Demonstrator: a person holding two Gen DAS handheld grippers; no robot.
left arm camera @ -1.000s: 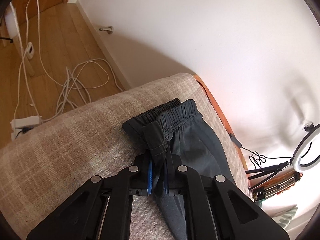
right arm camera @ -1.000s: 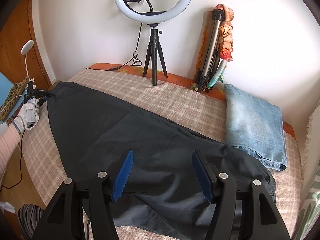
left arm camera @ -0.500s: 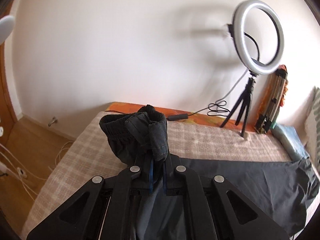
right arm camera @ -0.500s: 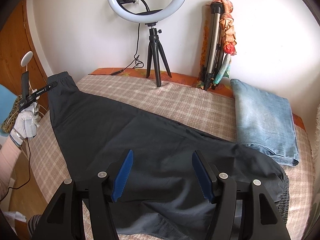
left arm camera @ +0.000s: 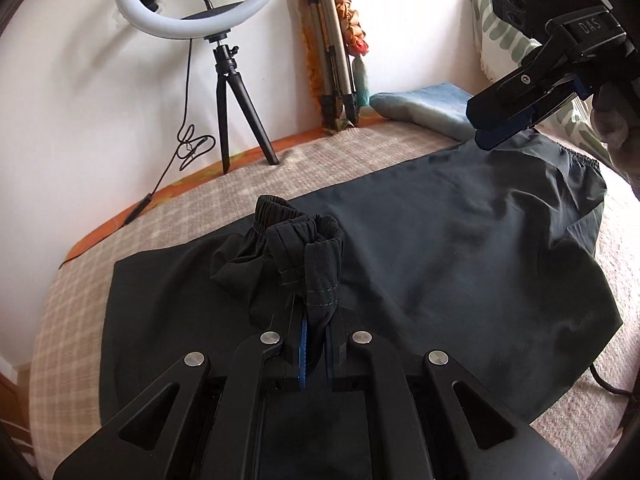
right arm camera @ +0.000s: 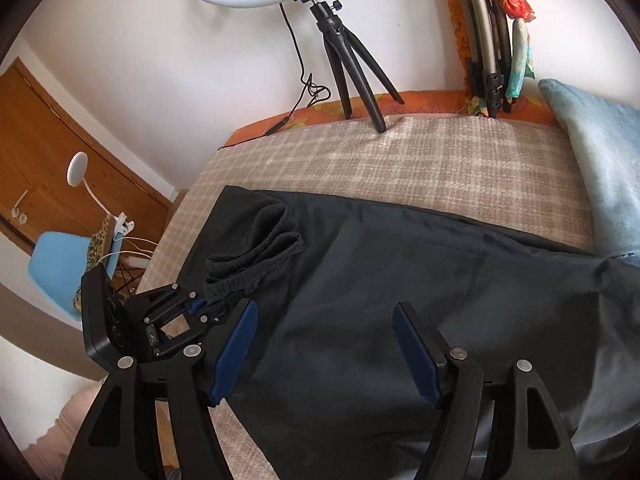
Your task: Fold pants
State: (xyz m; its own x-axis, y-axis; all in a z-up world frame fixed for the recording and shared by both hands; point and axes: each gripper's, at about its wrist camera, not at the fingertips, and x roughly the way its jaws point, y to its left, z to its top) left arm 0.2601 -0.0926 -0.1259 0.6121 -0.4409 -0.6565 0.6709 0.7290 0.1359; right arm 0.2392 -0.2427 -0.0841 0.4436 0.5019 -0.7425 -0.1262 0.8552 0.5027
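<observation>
Dark grey pants (left arm camera: 440, 248) lie spread across the plaid bed cover (left arm camera: 72, 300), with the elastic waistband at the right. My left gripper (left arm camera: 316, 332) is shut on the bunched elastic leg cuffs (left arm camera: 304, 240) and holds them up over the middle of the pants. In the right wrist view the left gripper (right arm camera: 198, 305) shows at the left, with the cuffs (right arm camera: 260, 240) in its tips. My right gripper (right arm camera: 326, 346) hovers over the pants (right arm camera: 400, 272). Its jaws are opening, and only flat cloth lies below them. The left wrist view shows the right gripper (left arm camera: 486, 136) near the waistband.
A ring light on a small tripod (left arm camera: 224, 80) and a folded tripod with a scarf (left arm camera: 332, 60) stand at the bed's far edge. Folded blue jeans (right arm camera: 600, 168) lie at the far right, next to a patterned pillow (left arm camera: 504, 40). A blue chair (right arm camera: 56, 256) stands beside the bed.
My left gripper has lifted the cuffs off the bed's left end and carried them right, over the pants, rolling as it went. The right gripper sank toward the cloth and its jaws widened.
</observation>
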